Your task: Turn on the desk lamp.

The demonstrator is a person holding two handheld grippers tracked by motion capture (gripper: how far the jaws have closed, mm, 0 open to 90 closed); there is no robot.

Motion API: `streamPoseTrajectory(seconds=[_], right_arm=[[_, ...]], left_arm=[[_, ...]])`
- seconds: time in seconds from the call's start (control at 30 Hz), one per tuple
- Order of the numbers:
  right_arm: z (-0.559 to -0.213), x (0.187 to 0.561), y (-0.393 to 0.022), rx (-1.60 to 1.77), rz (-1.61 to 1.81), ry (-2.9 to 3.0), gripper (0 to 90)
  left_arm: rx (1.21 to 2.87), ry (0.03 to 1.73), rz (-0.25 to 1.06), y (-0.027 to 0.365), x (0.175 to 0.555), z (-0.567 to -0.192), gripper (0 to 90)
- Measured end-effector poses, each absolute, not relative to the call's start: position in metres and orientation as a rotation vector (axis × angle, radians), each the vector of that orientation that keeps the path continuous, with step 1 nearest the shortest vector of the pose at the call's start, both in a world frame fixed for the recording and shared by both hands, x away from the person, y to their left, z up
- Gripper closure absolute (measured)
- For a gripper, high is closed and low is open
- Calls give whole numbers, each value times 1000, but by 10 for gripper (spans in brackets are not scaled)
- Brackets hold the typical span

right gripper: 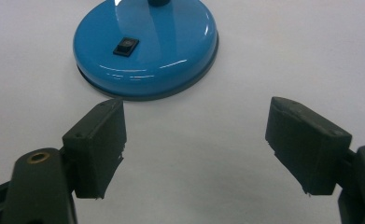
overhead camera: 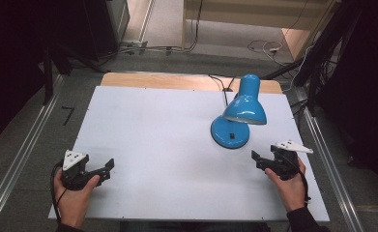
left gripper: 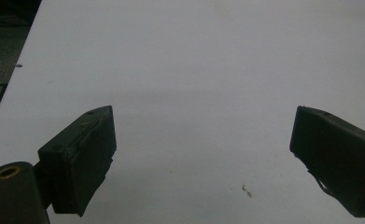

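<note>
While both our grippers, left (overhead camera: 110, 166) and right (overhead camera: 255, 157), stood with jaws apart and empty low in the frame, the lamp (overhead camera: 239, 112) sat untouched at centre right, its switch (right gripper: 126, 45) unpressed as far as we could judge.

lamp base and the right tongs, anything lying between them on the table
Nothing: in the right gripper view, only bare white table separates the open right tongs from the blue lamp base. The high view shows the same bare stretch.
</note>
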State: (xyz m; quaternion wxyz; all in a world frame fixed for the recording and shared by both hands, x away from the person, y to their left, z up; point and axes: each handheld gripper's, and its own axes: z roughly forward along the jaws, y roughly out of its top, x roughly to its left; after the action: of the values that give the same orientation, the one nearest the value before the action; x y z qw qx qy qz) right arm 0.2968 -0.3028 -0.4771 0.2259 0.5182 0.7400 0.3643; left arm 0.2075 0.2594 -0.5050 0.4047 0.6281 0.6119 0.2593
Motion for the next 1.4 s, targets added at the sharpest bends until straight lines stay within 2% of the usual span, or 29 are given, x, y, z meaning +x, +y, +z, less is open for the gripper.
streamPoseTrajectory(seconds=[1.1,1.4], right_arm=[[-478,313,-281,1394,1044,2078,287],[-479,318,-277,1377,1054,2085,351]], left_arm=[[1584,1546,649,260,208,-505,74],[1584,1546,649,260,208,-505,74]])
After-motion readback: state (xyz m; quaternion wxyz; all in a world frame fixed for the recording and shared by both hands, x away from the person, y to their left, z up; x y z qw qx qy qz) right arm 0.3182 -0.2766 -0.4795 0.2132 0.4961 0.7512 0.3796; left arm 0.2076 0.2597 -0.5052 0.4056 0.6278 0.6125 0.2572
